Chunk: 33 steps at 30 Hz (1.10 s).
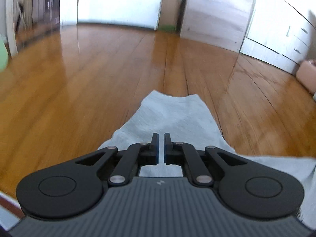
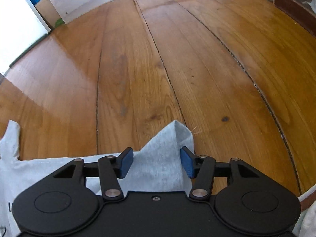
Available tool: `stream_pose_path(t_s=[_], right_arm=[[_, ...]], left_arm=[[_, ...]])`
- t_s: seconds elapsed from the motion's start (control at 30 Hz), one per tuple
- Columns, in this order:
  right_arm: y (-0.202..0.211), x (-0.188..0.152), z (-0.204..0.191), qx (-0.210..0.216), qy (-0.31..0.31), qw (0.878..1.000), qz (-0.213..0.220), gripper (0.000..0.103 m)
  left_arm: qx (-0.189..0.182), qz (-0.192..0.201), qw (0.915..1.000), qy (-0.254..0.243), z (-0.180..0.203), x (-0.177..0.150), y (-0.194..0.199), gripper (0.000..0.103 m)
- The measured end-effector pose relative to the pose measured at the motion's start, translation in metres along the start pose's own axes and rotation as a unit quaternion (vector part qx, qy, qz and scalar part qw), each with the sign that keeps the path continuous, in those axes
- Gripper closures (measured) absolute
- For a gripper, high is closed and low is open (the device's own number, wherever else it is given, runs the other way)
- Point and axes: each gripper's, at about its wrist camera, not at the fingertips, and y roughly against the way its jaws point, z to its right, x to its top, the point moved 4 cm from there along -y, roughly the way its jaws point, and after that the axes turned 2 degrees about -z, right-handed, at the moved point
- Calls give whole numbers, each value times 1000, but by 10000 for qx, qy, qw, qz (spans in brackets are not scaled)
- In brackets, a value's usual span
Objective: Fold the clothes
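The garment (image 1: 173, 118) is pale grey with a fine heathered fleck, the same in the right wrist view (image 2: 162, 158). The floor (image 1: 79, 75) is glossy honey-orange wood with dark seams between its boards and white window glare. Both grippers are matt black: the left gripper (image 1: 161, 148) shows thin blue pad edges, and its body carries grey ribbing. The right gripper (image 2: 157, 163) has textured blue pads (image 2: 186, 162). At two o'clock in the left view stand white drawers (image 1: 286, 29).
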Motion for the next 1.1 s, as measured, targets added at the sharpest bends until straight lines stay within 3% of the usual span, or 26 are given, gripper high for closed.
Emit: stream_pose_path(t_s=[0.07,0.17,0.2,0.27,0.3,0.37,0.5,0.63,0.77,0.9,1.0,1.03,1.1], right_arm=[[1,2,1,520,105,9984,-192,48],[12,-8,0,1539,236,9870,-400,62],[12,-17,1,1651,288,9844,-540,62],[7,-44,3,1462,510,9843,-843,62],[5,-53,2,1366,737,9840,-878,68],[2,-63,-2,1249,965,9845,-764,66],[10,-61,3,1374,455,9889,-340,64],[-5,-37,19,1618,-627,9848,1,51],[-39,-30,43,1877,-1814,9653,23,46],[-52,-26,63,2132,-2877,9330,364,44],[-62,-3,71,2066,-3236,9215,580,45],[-64,6,72,1936,-3267,9227,666,63],[-59,25,63,1450,-2614,9494,962,98]], left_arm=[[-73,-142,9994,302,1,-19,15,98],[-284,-364,9951,878,-4,-53,29,97],[-212,-340,9955,862,-5,-64,33,97],[35,-342,9974,641,-5,-82,32,97],[59,-507,9976,462,-4,-85,28,97],[70,-536,9971,544,-8,-85,27,97],[-139,-461,9959,759,-10,-83,26,88],[-191,-650,9950,737,-6,-85,16,87],[-211,-765,9946,669,-2,-89,14,87],[-200,-797,9943,686,-3,-90,12,83],[-185,-820,9943,651,-1,-91,10,83],[-172,-816,9945,636,-1,-91,10,83],[-167,-804,9946,636,-2,-91,10,83]])
